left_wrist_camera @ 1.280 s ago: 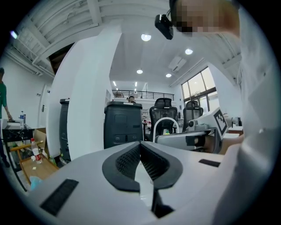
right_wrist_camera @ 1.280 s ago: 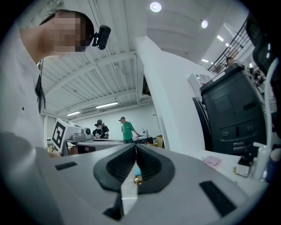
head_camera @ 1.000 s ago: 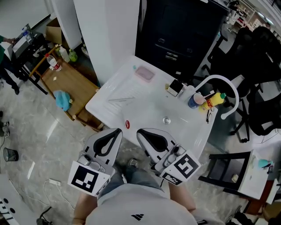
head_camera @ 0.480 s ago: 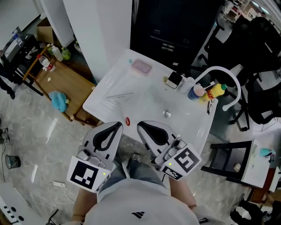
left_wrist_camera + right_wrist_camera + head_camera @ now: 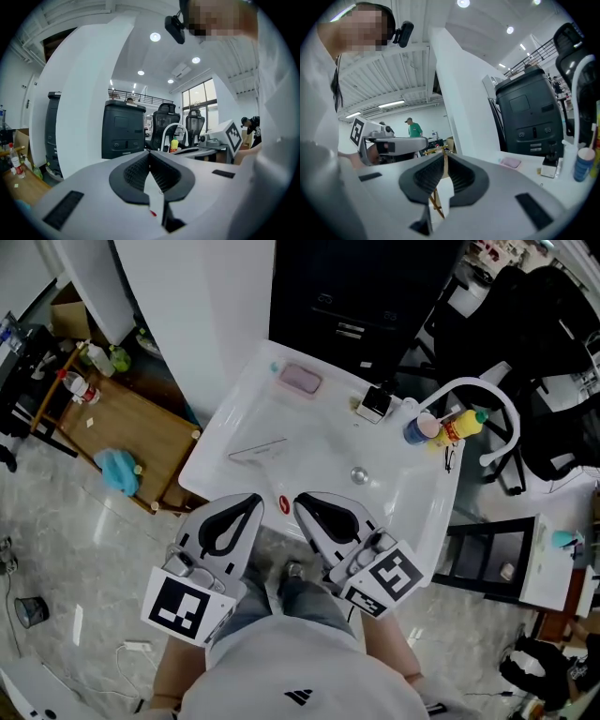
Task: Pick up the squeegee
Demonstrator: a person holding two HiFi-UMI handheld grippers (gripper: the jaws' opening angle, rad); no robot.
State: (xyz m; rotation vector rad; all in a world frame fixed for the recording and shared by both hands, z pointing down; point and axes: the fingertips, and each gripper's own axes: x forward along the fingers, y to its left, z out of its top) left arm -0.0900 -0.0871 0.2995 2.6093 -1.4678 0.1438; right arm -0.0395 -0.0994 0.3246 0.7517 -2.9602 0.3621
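Note:
The squeegee [image 5: 258,448] is a thin pale strip lying flat on the left part of the white table [image 5: 319,442]. Both grippers are held side by side at the table's near edge, well short of the squeegee. My left gripper [image 5: 251,503] has its jaws together with nothing in them; in its own view the tips [image 5: 150,153] meet. My right gripper [image 5: 302,502] is just to the right of it. Its jaws are starting to open, but the tips [image 5: 444,154] still appear to touch, with nothing between them.
A small red item [image 5: 284,505] lies by the jaw tips. On the table are a pink pad [image 5: 301,381], a metal disc [image 5: 358,475], a small box [image 5: 375,402], a blue cup [image 5: 416,432] and a yellow bottle [image 5: 459,432]. A black cabinet [image 5: 356,296] stands behind, a wooden shelf [image 5: 112,427] at left.
Both grippers have moved forward; their tips now reach the table's near edge beside the red item. The jaws look the same as before.

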